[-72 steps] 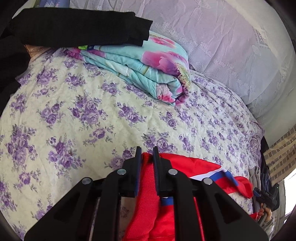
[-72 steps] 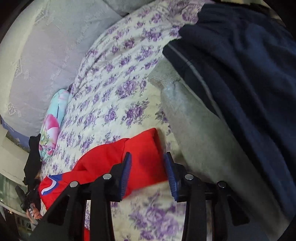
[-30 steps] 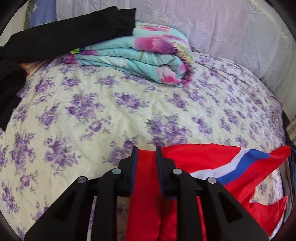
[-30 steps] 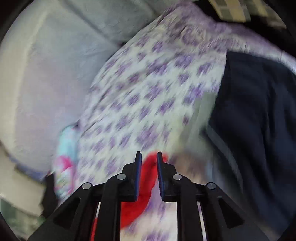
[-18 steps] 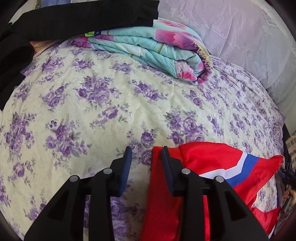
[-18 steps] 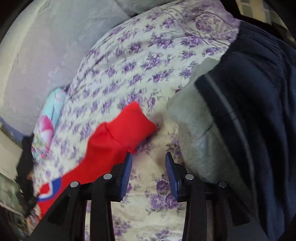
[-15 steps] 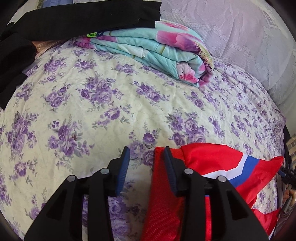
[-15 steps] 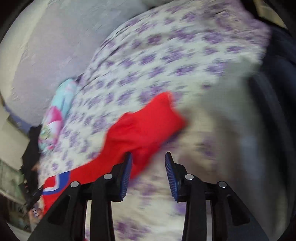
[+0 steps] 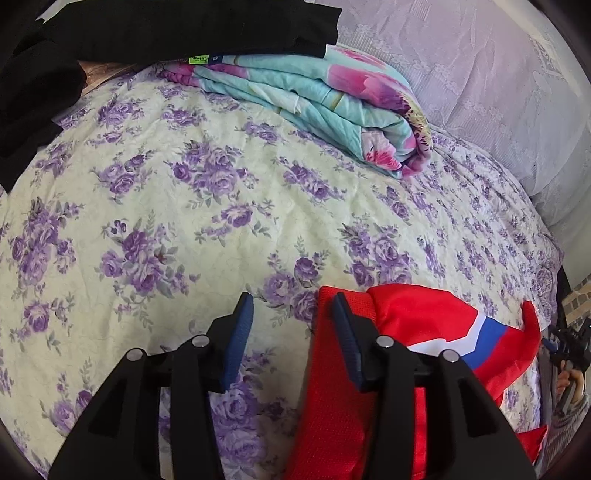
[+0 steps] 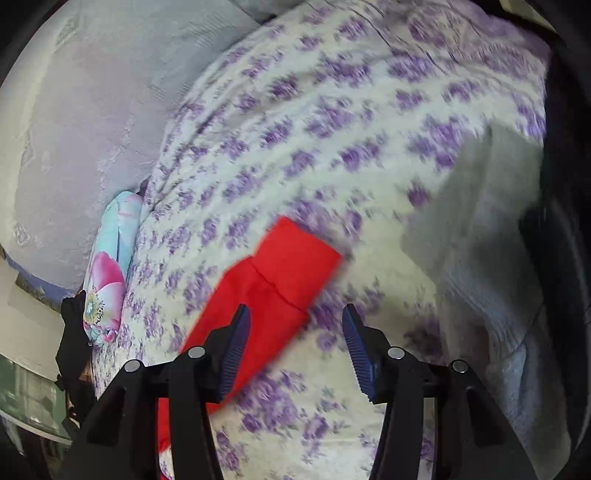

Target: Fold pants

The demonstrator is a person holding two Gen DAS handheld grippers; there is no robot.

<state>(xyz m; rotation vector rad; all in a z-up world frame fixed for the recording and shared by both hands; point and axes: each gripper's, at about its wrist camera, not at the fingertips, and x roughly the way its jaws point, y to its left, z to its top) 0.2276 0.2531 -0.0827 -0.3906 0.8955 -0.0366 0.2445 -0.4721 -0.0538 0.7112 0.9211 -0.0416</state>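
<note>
The red pants (image 9: 413,325) with a white and blue stripe lie on the floral bedspread (image 9: 184,206). My left gripper (image 9: 291,328) is open just above the bed; its right finger rests over the left edge of the red fabric and holds nothing. In the right wrist view, which is blurred, the red pants (image 10: 280,280) lie flat with a leg end pointing up and right. My right gripper (image 10: 295,332) is open above that leg end and holds nothing.
A folded turquoise and pink quilt (image 9: 332,103) lies at the back of the bed with black clothing (image 9: 177,29) on it. A grey garment (image 10: 480,229) and a dark one (image 10: 569,258) lie to the right of the pants. A pale headboard (image 10: 85,110) stands behind.
Both grippers were shut on the red pants one second ago and have opened. The pants now lie on the bed. The right gripper has pulled back and swung left.
</note>
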